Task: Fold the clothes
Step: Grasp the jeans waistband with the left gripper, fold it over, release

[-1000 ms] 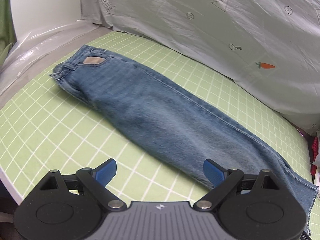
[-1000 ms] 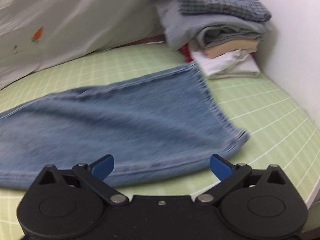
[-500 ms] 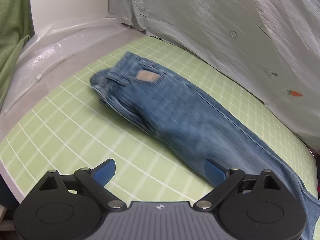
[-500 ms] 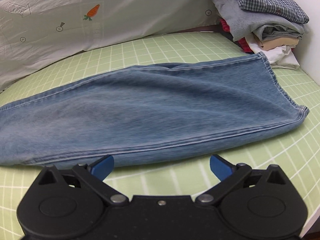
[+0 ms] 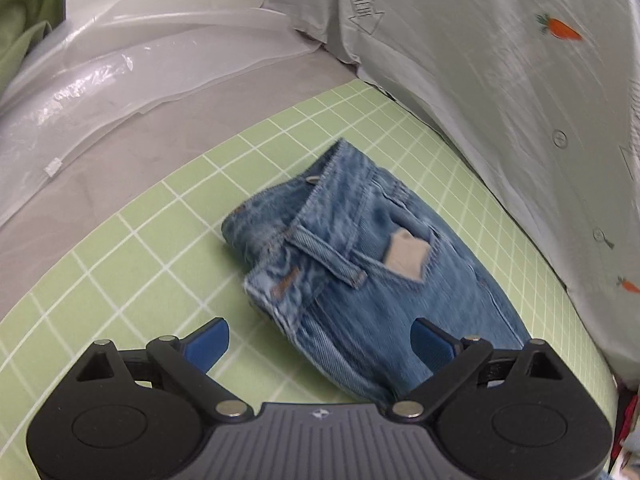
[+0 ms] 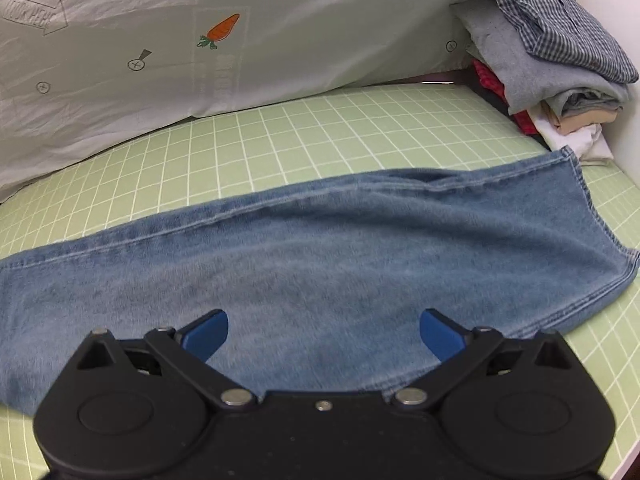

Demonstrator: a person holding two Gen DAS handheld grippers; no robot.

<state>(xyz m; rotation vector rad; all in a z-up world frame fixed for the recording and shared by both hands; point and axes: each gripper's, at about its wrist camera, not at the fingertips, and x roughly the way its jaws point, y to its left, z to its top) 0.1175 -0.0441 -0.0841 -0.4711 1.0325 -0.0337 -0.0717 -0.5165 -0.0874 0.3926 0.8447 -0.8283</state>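
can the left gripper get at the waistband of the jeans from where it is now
Probably yes. The left gripper is open and empty, with the jeans waistband lying flat on the mat just ahead, nothing in between.

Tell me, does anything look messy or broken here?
Nothing looks broken. The jeans lie flat, folded lengthwise on the green grid mat. Only their waistband is a bit bunched. The stack of folded clothes in the corner leans slightly.
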